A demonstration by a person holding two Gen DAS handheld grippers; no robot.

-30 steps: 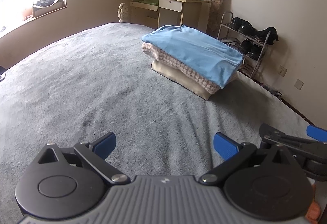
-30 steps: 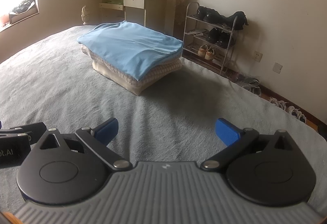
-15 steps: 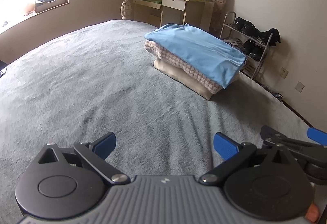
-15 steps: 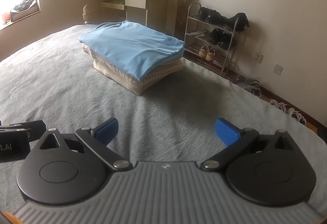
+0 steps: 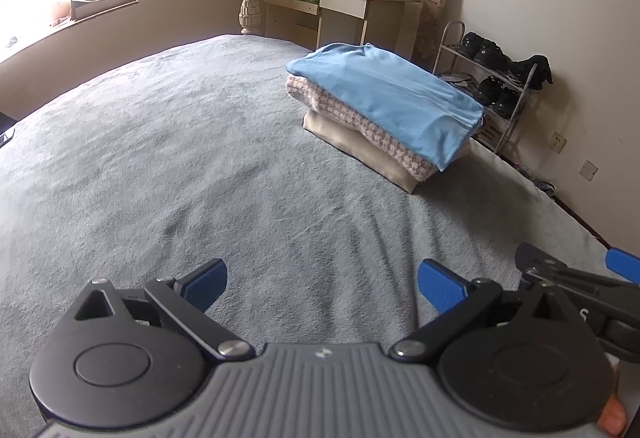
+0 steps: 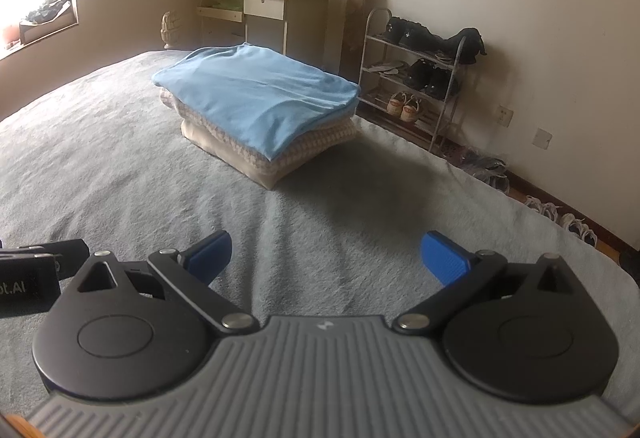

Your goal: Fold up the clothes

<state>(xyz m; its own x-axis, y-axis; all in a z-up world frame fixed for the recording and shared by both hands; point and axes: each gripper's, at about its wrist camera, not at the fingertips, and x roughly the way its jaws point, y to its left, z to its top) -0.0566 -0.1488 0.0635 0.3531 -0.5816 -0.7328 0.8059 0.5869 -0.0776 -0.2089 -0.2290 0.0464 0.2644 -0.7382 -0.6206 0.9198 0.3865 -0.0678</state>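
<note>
Both tongs gape apart, left gripper (image 5: 322,280) and right gripper (image 6: 326,256) holding nothing; the soft, light folded sky-blue cotton garment (image 6: 256,94) tops 3 stacked layers ahead on the grey bedspread (image 5: 160,158). Pinch its corners.

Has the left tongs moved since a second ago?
Yes. The left tongs has tilted down or drawn back: the clothes stack and desk sit higher in its view.

Ahead of both tongs a clothes stack (image 6: 256,110) sits on the bed (image 6: 120,178), desk (image 6: 272,4) behind, shoe rack (image 6: 420,78) right.
</note>
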